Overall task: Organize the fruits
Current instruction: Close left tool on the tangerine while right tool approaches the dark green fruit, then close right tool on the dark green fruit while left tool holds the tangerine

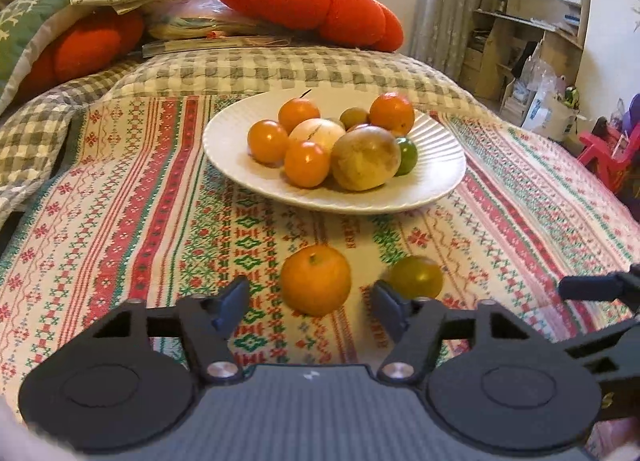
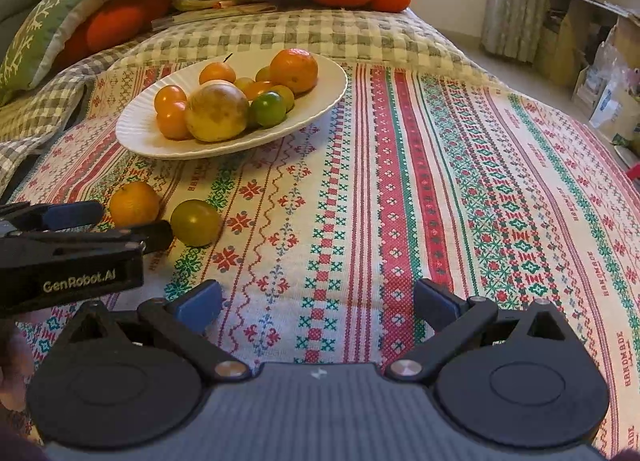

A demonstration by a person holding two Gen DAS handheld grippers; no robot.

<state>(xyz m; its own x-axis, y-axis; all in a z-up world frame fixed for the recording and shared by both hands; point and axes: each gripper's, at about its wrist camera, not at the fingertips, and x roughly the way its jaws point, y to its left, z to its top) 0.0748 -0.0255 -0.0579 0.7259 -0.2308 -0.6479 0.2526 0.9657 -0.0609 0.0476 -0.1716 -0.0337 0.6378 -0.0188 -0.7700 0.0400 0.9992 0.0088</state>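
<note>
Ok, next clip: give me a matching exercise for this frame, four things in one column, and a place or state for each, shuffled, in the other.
Things:
1. mandarin
2. green lime
3. left gripper
4. right gripper

Places or states:
A. open over bare patterned cloth, no fruit between its fingers
B. on the white plate, beside the large yellow-brown fruit
C. open, with an orange fruit in front of its fingers
D. loose on the cloth, next to the greenish tomato

Pairs: 1-D, 2-B, 3-C, 4-A
</note>
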